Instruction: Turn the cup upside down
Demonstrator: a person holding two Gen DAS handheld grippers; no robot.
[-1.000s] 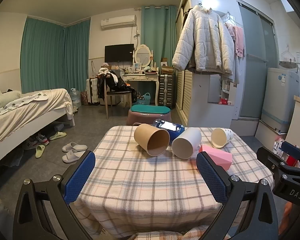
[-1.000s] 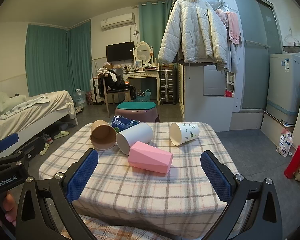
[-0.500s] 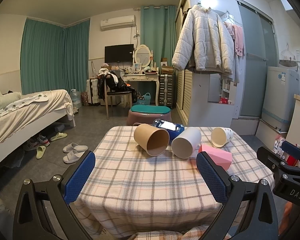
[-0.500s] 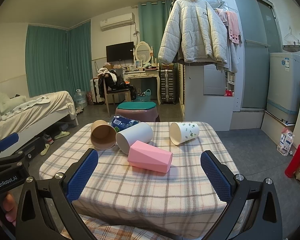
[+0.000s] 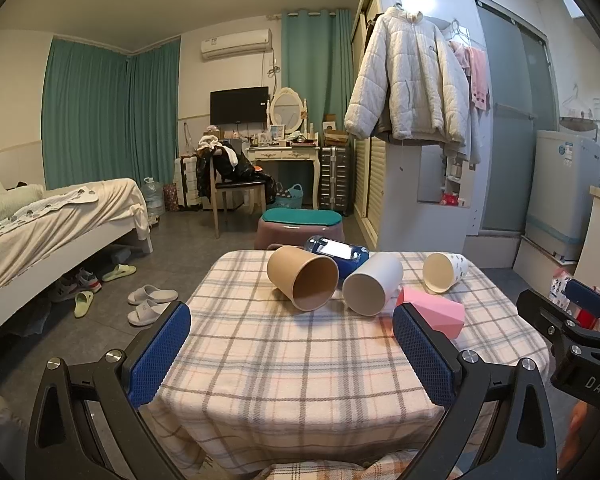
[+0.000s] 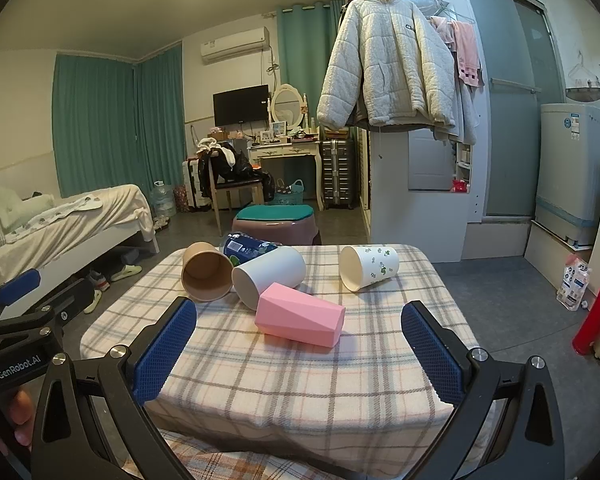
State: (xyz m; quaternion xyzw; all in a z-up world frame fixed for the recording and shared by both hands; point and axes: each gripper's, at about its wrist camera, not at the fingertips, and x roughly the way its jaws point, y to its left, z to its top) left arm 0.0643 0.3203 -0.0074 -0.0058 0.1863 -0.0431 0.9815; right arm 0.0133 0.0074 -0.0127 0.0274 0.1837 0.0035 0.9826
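Right wrist view: no change since a second ago; both grippers' jaws apart, short of faceted pink plastic cup [image 6: 300, 315] lying sideways, unflipped.

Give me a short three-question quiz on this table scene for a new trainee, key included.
1. True or false: every cup on the table lies on its side.
2. Which thing lies nearest the right hand-held gripper? A) brown cup B) pink cup C) patterned cup
3. Fill in: the dark blue can lies behind the brown cup and the plain ____ cup.

Key: 1 true; 2 B; 3 white. Both the right and the left hand-held gripper are open and hold nothing.
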